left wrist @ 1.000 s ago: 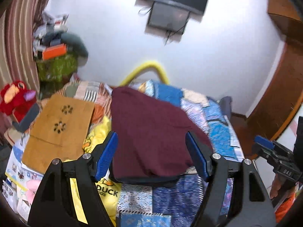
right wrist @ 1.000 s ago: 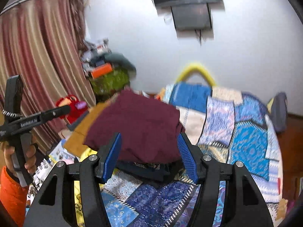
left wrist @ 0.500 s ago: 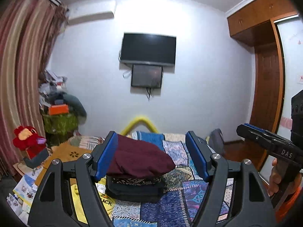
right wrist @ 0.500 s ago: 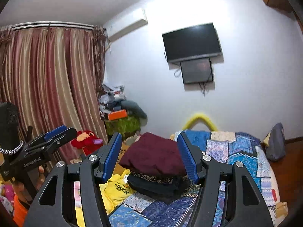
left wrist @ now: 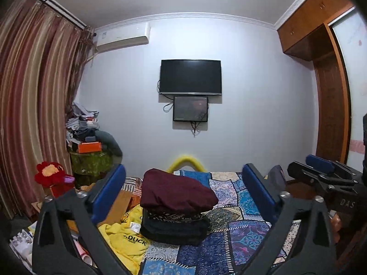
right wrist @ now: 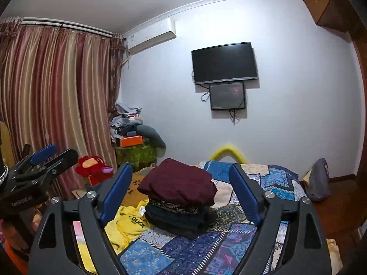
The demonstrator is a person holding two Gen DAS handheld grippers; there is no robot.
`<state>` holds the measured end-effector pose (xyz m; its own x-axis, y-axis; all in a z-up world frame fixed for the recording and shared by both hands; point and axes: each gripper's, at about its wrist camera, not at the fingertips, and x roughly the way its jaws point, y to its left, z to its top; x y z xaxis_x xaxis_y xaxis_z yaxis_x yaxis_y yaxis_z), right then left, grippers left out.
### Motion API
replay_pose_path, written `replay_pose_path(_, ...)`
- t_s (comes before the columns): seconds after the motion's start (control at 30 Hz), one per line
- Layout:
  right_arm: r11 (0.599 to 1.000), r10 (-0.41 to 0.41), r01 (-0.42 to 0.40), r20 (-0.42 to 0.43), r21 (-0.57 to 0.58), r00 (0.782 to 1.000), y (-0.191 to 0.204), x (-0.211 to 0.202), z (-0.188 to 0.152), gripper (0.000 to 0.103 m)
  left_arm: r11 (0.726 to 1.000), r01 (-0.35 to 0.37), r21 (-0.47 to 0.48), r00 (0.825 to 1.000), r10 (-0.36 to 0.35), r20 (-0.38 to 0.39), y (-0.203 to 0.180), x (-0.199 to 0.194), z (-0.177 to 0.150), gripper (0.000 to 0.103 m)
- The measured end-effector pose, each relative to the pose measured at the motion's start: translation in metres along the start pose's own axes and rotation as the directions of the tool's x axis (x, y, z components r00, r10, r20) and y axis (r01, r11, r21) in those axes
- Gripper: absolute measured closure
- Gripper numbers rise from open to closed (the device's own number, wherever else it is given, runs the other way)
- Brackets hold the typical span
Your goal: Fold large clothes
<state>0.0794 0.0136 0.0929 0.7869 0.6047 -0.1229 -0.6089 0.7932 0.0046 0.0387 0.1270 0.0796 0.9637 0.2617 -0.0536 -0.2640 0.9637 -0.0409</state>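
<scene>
A folded maroon garment (left wrist: 176, 191) lies on top of a stack of folded dark clothes (left wrist: 174, 225) on the patchwork bedspread (left wrist: 229, 247). It also shows in the right wrist view (right wrist: 179, 184). My left gripper (left wrist: 183, 194) is open and empty, held well back from the stack. My right gripper (right wrist: 180, 194) is open and empty, also back from the stack. Each gripper shows in the other's view, the right one (left wrist: 321, 176) at the right edge and the left one (right wrist: 43, 160) at the left edge.
A yellow T-shirt (left wrist: 123, 236) lies crumpled left of the stack. A brown board (left wrist: 117, 208), a red plush toy (left wrist: 51, 176) and a cluttered green table (left wrist: 91, 158) stand at the left by the curtains. A grey bag (right wrist: 317, 180) sits at the bed's right. A TV (left wrist: 190, 76) hangs on the far wall.
Both grippers have pulled back and tilted up from close over the maroon garment. The stack now looks small and far, and the room's walls and ceiling have come into view.
</scene>
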Motion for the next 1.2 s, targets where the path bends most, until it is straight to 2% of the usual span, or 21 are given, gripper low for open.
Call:
replay_pose_path(0.47,0.999,-0.014,0.016,-0.031,0.038,0.999,-0.008,-0.008,-0.013,0.016,0.999,-0.019,-0.037,0.999,0.017,-0.044,0.009,0.002,-0.012,0.001)
replay_pose_path(1.2,0.999,-0.02,0.023,-0.056,0.048,0.998,-0.009,-0.016,-0.014,0.016,1.0,-0.005,-0.003,0.997,0.005,-0.075,0.002,0.009,-0.021,0.0)
